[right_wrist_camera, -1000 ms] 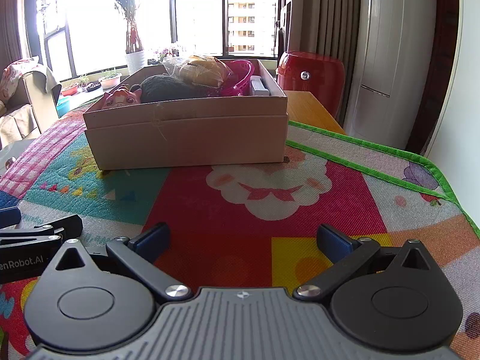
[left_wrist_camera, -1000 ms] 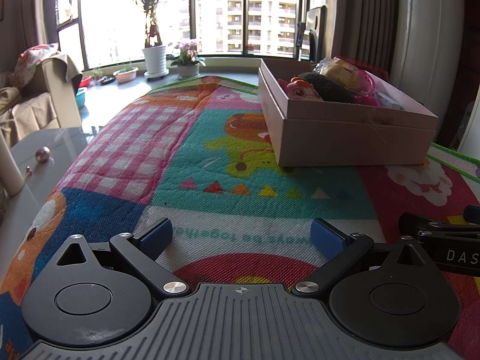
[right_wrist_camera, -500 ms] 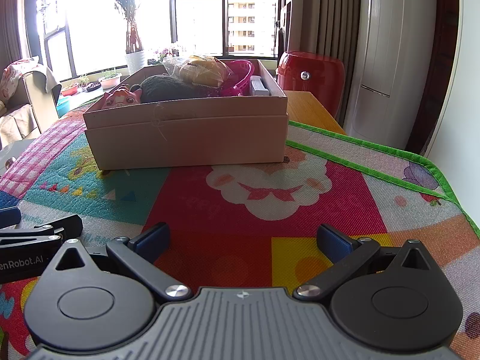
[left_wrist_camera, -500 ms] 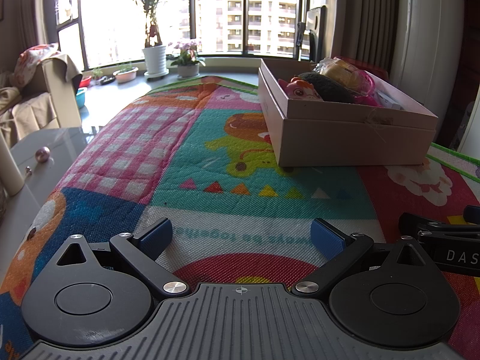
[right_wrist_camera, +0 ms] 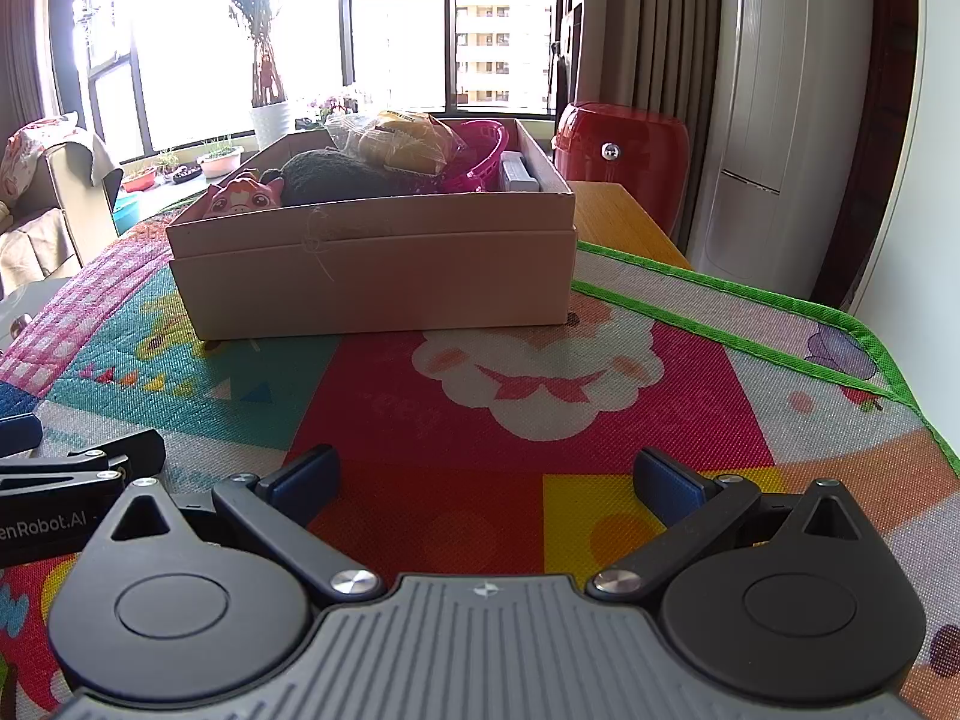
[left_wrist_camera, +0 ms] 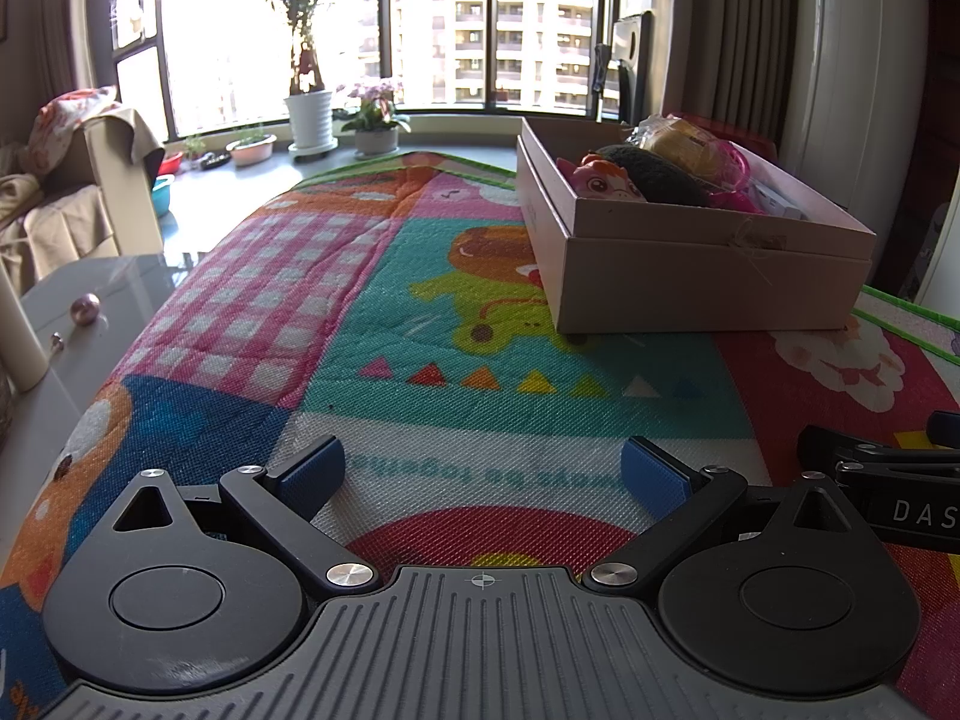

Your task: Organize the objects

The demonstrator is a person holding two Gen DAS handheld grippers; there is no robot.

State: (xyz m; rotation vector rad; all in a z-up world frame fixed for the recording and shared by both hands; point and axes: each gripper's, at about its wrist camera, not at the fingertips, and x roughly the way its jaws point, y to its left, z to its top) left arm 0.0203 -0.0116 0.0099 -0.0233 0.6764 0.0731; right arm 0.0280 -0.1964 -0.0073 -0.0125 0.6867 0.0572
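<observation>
Nothing has moved since the earlier frames: both grippers sit low over the colourful woven cartoon play mat (left_wrist_camera: 456,324) exactly as they did a second ago, and the open beige cardboard box (left_wrist_camera: 708,276) has not shifted. The left gripper (left_wrist_camera: 483,471) has its blue-padded fingers spread wide with nothing between them; the right gripper (right_wrist_camera: 486,483) is likewise spread and empty.

The task's things lie inside the box: a pink cartoon plush toy (right_wrist_camera: 243,198) at its near left corner, a dark fuzzy lump (right_wrist_camera: 336,180) beside it, a clear-wrapped yellow bread packet (right_wrist_camera: 408,141) resting on a magenta plastic basket (right_wrist_camera: 477,159), and a small grey-white box (right_wrist_camera: 519,174) against the right wall. No loose item shows on the mat, so the sorting looks either finished or not yet begun; I cannot tell which.

Readable writing: "DAS" on the neighbouring gripper in the left view, "enRobot.AI" on the one in the right view, and upside-down lettering on the mat that is too distorted to read.
</observation>
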